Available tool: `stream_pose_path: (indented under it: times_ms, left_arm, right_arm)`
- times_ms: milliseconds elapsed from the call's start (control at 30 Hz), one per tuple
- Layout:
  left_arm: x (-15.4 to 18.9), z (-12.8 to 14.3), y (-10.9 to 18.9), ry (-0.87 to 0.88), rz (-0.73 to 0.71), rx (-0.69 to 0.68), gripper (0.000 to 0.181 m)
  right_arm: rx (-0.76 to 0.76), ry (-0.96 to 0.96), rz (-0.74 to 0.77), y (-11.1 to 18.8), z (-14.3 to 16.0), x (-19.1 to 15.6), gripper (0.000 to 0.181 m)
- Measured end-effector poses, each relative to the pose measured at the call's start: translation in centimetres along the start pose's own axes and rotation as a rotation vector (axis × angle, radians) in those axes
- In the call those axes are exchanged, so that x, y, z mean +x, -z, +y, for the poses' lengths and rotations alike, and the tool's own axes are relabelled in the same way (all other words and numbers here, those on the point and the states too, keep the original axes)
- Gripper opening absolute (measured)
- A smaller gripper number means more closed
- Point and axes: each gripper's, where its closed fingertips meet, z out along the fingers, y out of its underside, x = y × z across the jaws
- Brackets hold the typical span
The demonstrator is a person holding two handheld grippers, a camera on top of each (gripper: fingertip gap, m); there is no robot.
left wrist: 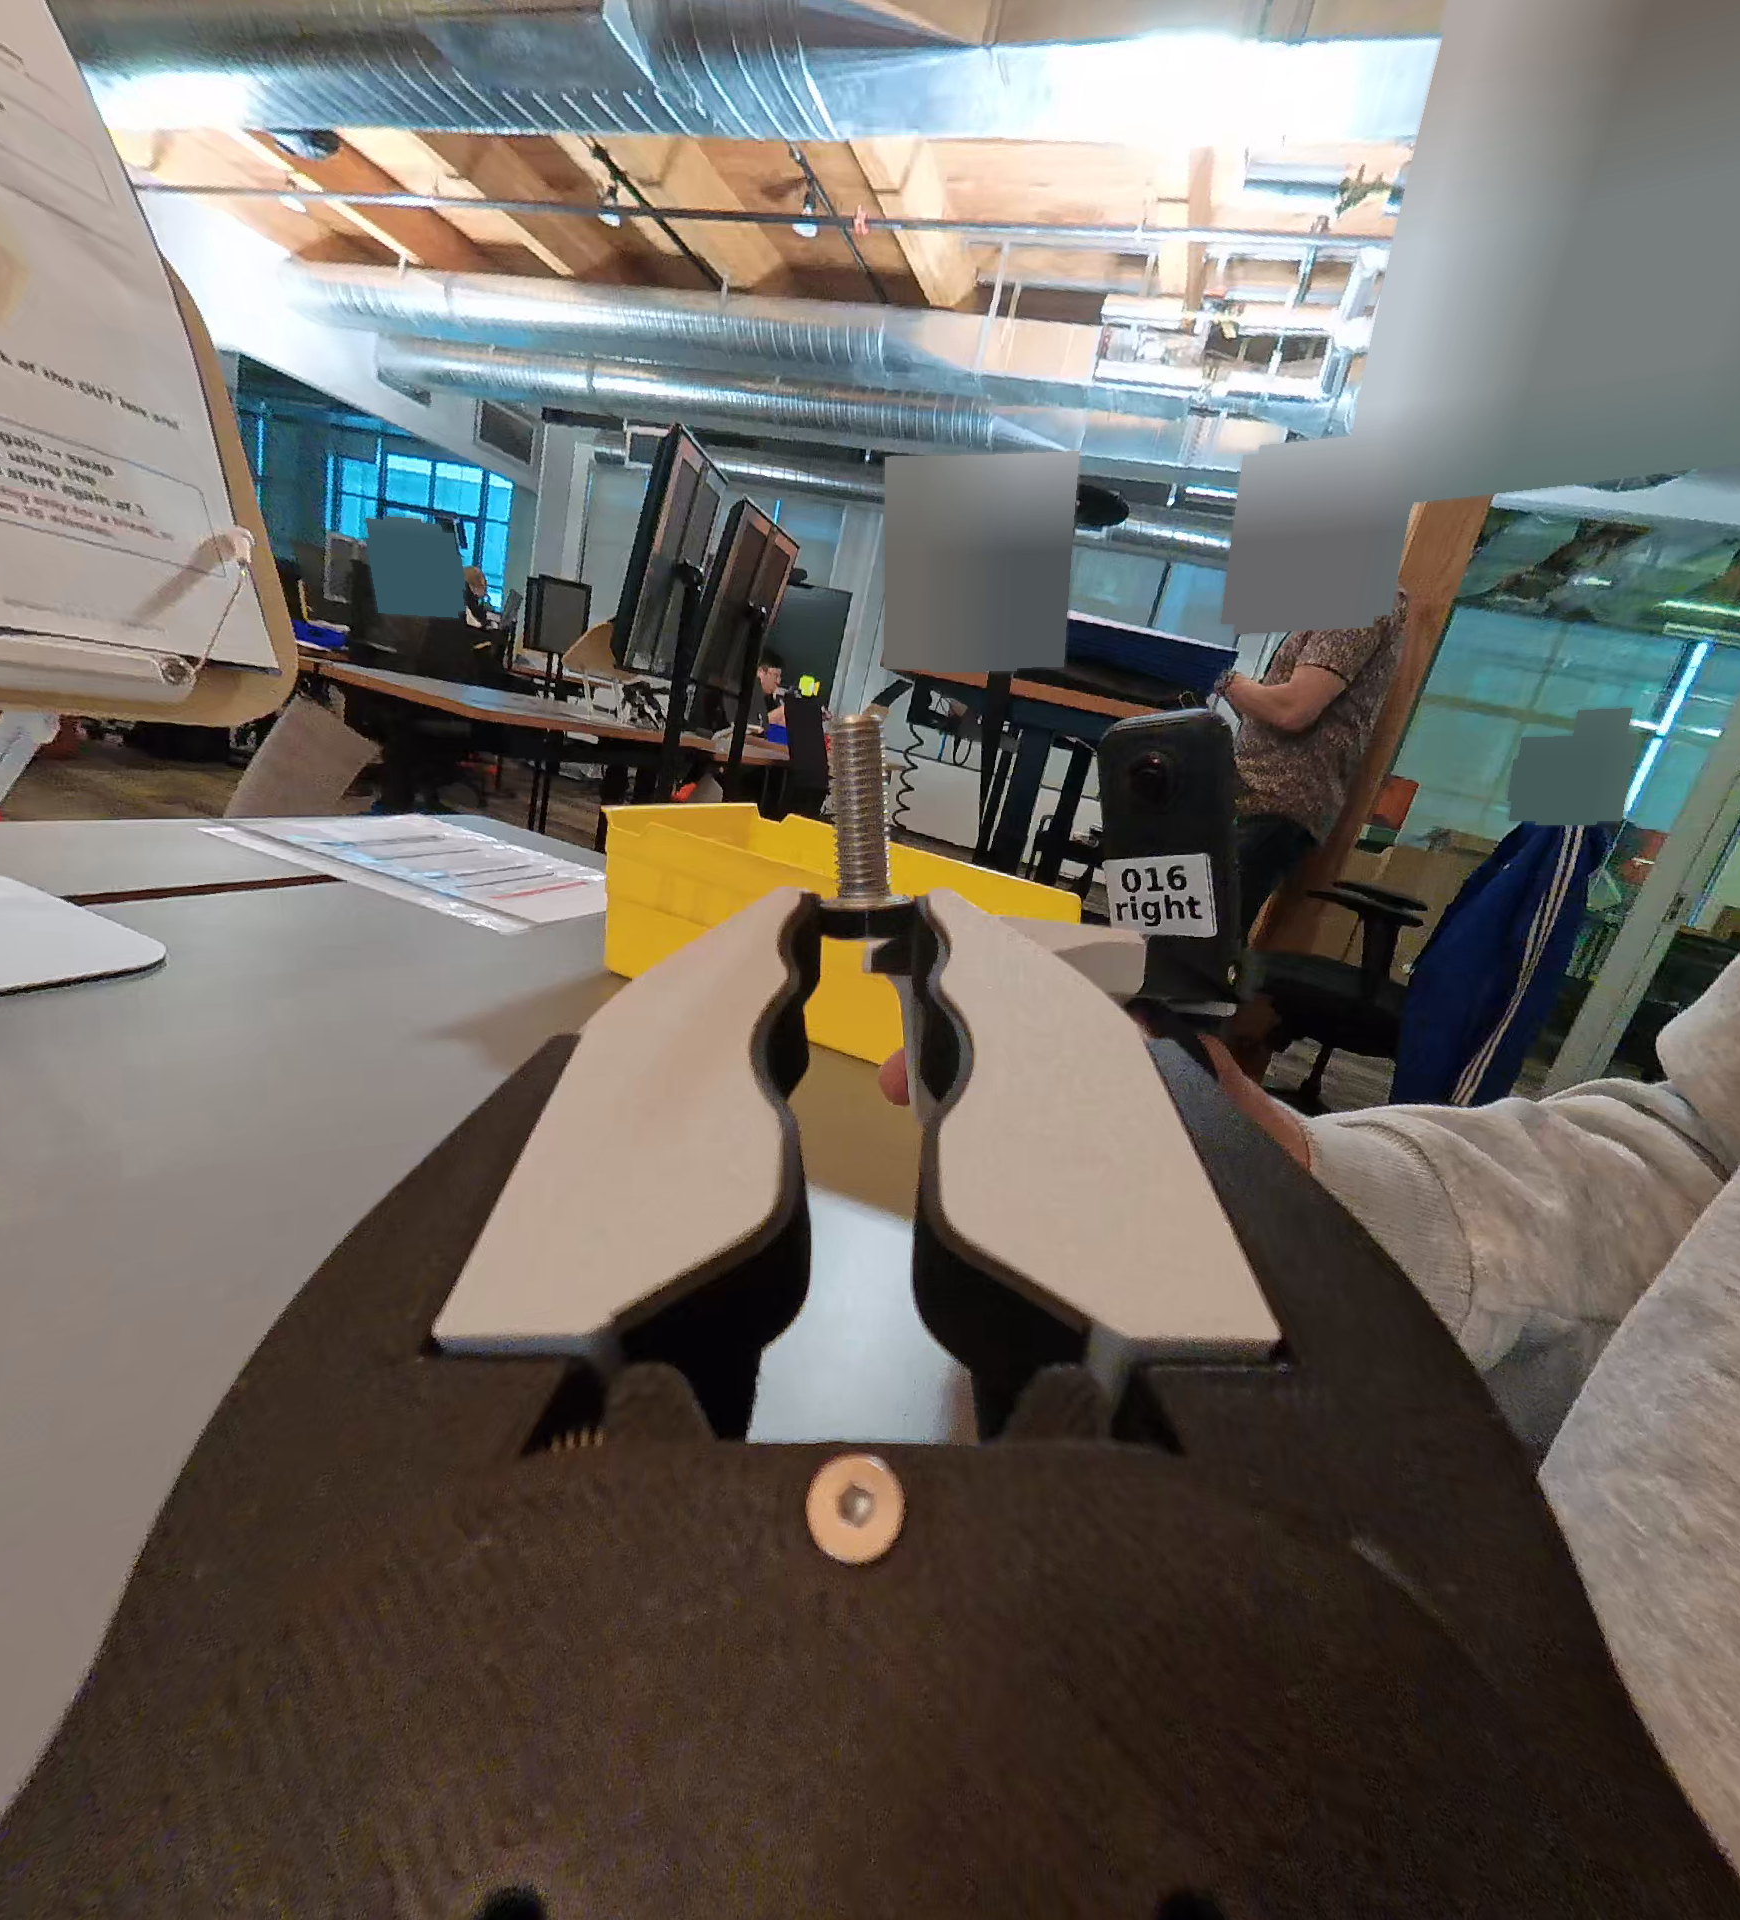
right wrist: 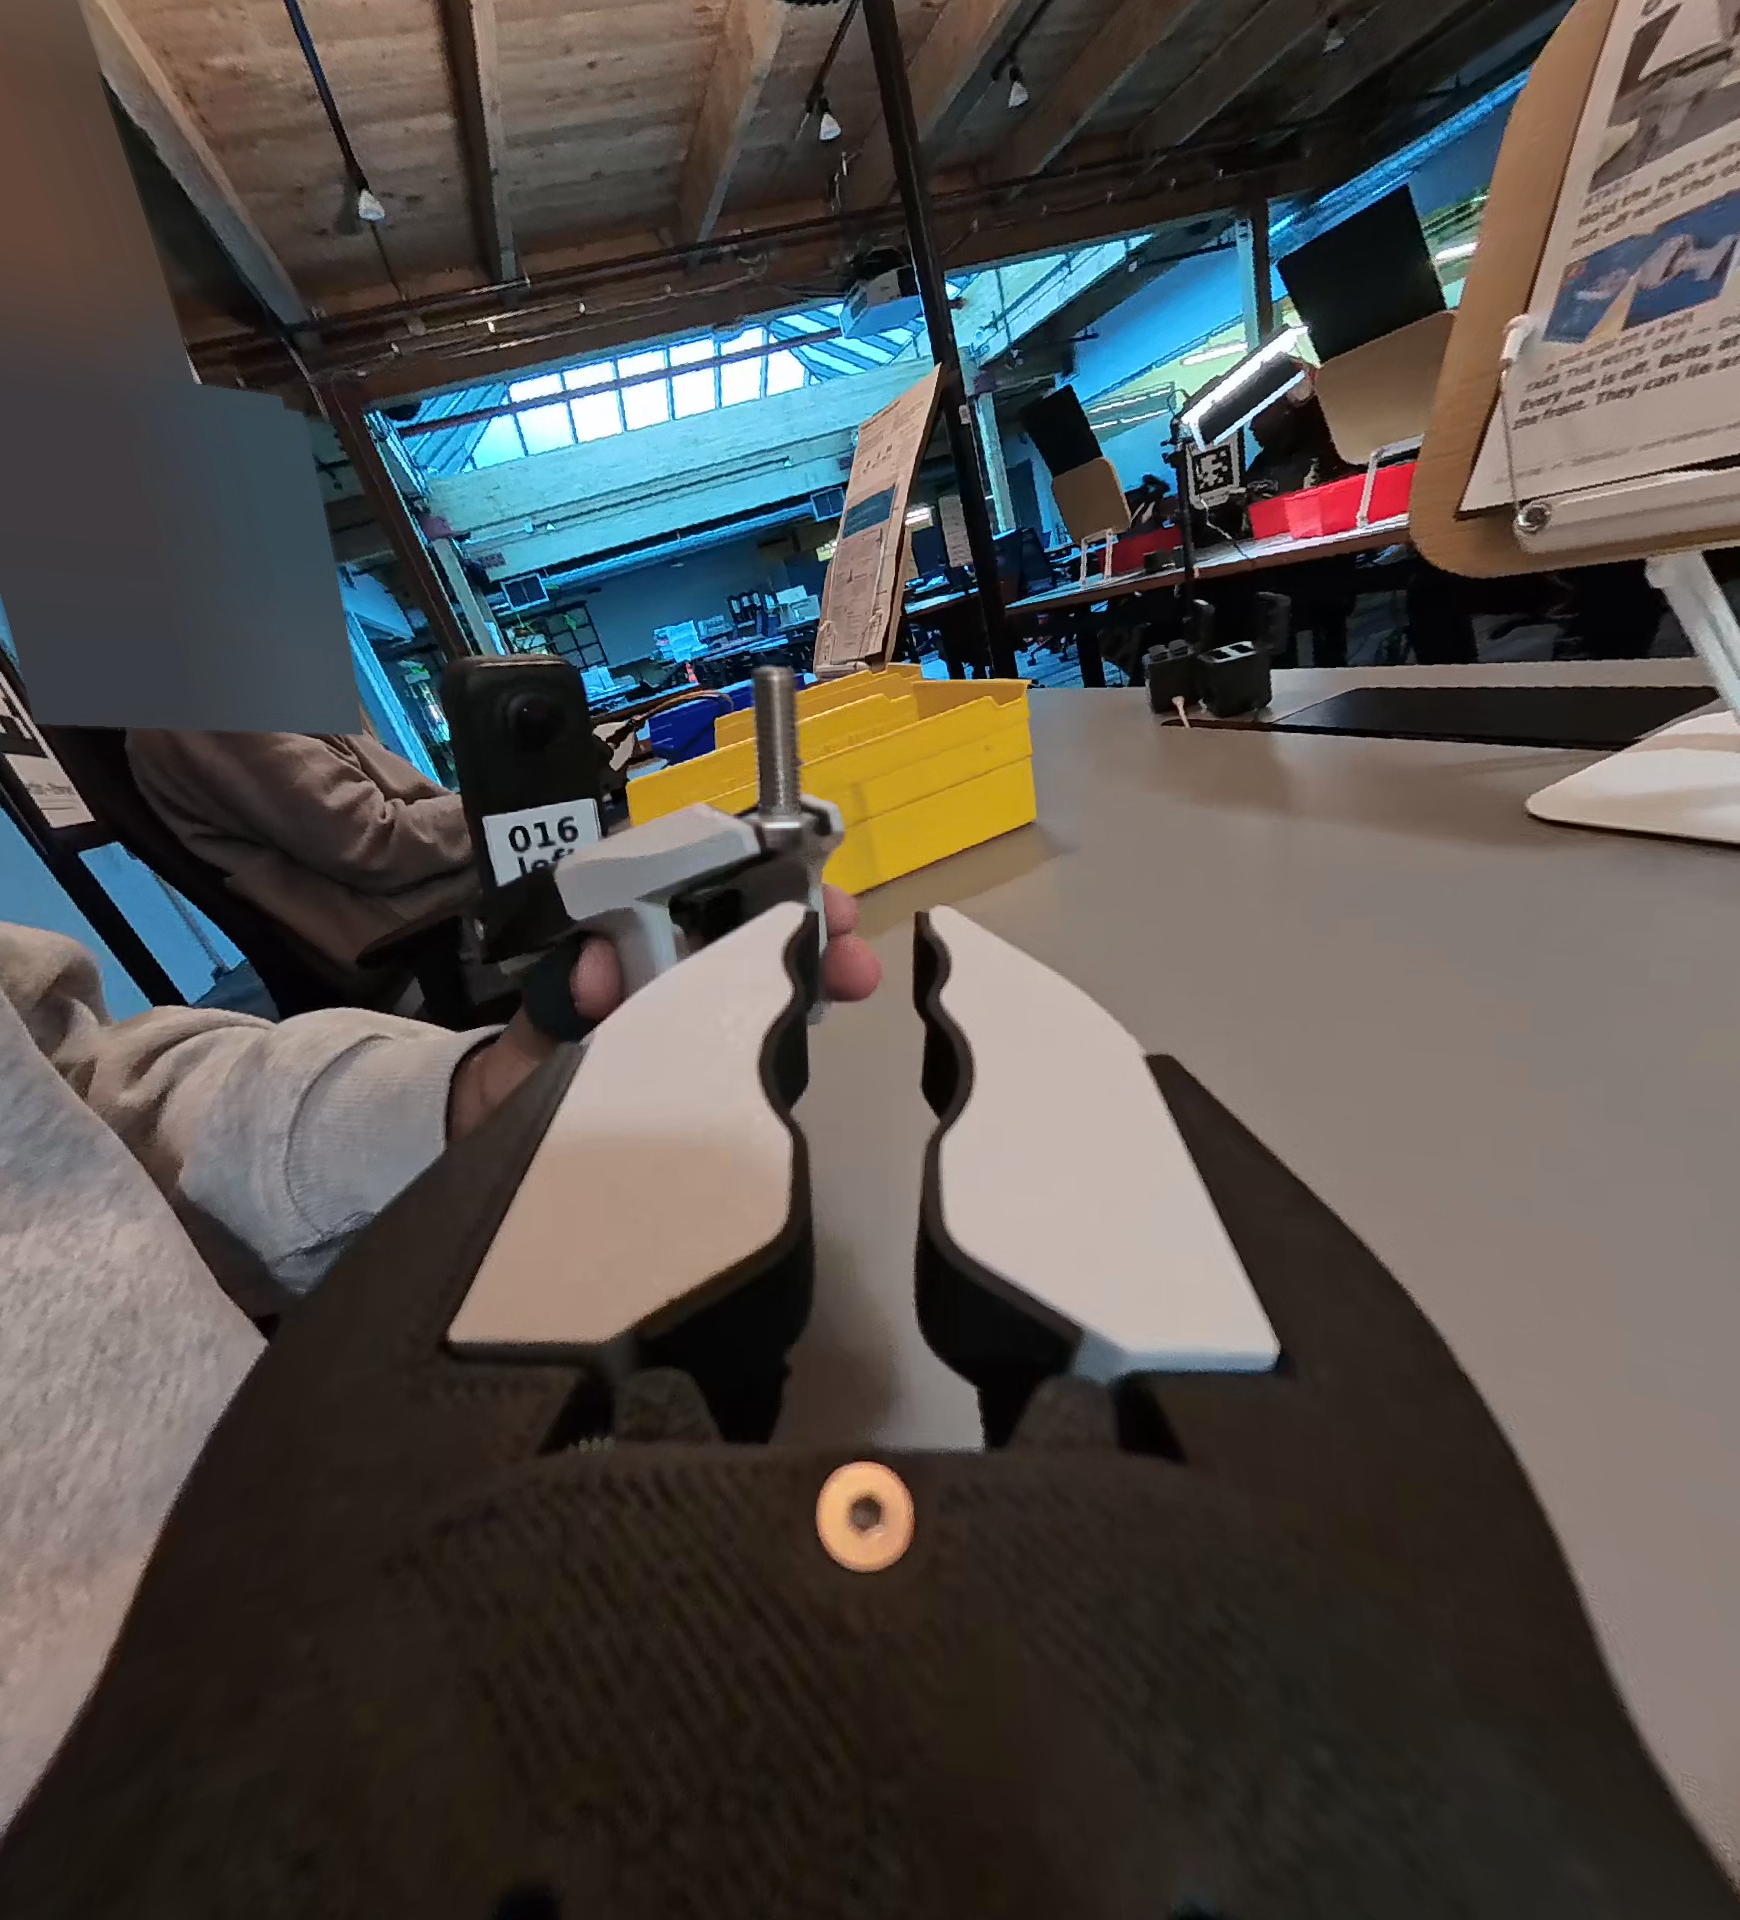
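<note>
Standing upright at the fingertips of the left gripper [left wrist: 866, 930], the bolt [left wrist: 858, 805] had its threaded shank pointing to twelve o'clock and its head end pinched between the fingers [left wrist: 679, 1091]. Only the very tips held it; the grip sat low on the head, with the whole shank free above. In the right wrist view the same bolt [right wrist: 774, 743] showed at about eleven o'clock from the right gripper [right wrist: 864, 935], well clear of it.

Right fingers [right wrist: 1042, 1164] were spread, with nothing between them, bare grey bench [right wrist: 1313, 987] visible through the gap. A bare fingertip [right wrist: 850, 971] of the person's left hand sat just behind the right gripper's left finger.

Yellow bin [left wrist: 731, 883] lay on the bench behind the bolt at twelve o'clock, close but not touching it. A white stand [right wrist: 1718, 727] carrying a printed sheet stood at two o'clock in the right view. Grey sleeve [left wrist: 1572, 1299] filled the right edge of the left view.

Risks, as judged:
- A tip-only pinch on a short head could let the bolt pivot or slip out if knocked sideways; it would drop to the bench and might roll.
- A sideways push on the tall shank would lever hard against that small hold.
- The bare fingertip lay near the right fingers and could get nipped if they closed there.
</note>
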Motion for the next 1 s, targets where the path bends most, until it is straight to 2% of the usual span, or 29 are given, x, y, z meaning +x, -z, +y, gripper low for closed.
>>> stream_pose_path:
  times_ms: [433,667,867,1000]
  left_arm:
    - [-0.3,-0.6,0.3,-0.011,-0.015,0.015,0.018]
    - [-0.7,-2.0,1.2,-0.078,-0.071,0.024,0.018]
    - [-3.0,-4.8,4.8,-0.195,-0.204,0.054,0.018]
    - [-5.0,-7.4,8.6,-0.244,-0.333,0.104,0.018]
  right_arm:
    - [-0.082,0.070,-0.019,-0.5,1.4,-0.9,0.016]
    - [-0.131,0.123,-0.022,-0.8,2.2,-1.1,0.016]
    - [-0.176,0.136,0.018,-2.6,2.6,-0.3,0.016]
    - [-0.256,0.070,-0.059,-7.2,2.9,-1.2,0.020]
